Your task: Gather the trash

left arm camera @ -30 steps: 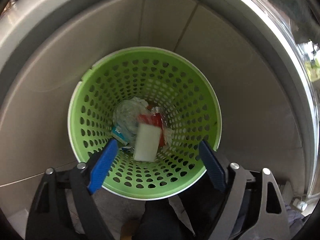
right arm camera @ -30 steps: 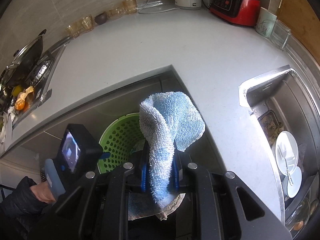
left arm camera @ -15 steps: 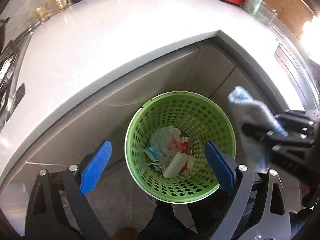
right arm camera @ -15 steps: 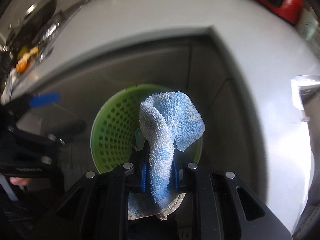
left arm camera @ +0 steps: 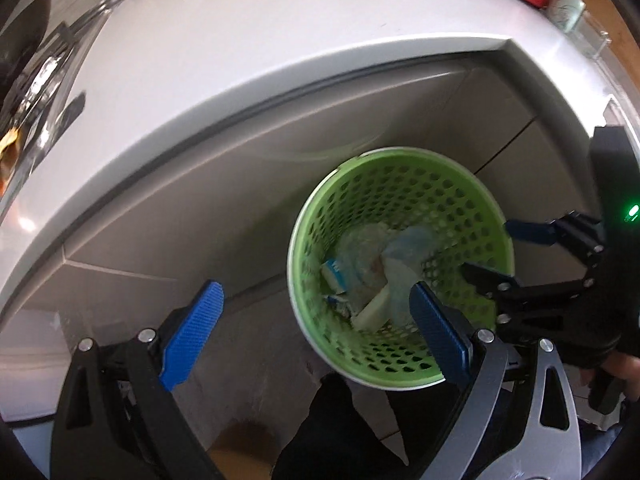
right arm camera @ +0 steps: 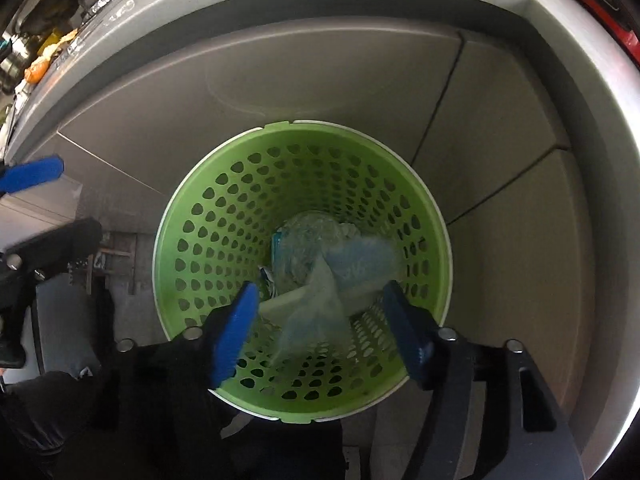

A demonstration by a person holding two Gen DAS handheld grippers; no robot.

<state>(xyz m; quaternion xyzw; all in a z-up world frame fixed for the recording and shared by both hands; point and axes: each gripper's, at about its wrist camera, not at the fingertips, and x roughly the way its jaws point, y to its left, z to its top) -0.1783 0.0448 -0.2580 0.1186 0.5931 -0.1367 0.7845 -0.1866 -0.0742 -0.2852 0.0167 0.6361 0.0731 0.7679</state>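
Trash already lies at the bottom of the green basket (right arm camera: 188, 216), which stands on the floor against the grey cabinet front (right arm camera: 320, 80) under the countertop (left arm camera: 240, 40). A blue cloth (right arm camera: 320, 292), blurred, is between the right gripper's (right arm camera: 320, 324) opening jaws, no pad pressing it; it could snag on the rim and hang outside. The left gripper (left arm camera: 316, 332) is spread and empty beside the basket, near enough to knock it. The wrappers (left arm camera: 340, 276) beneath look loose.
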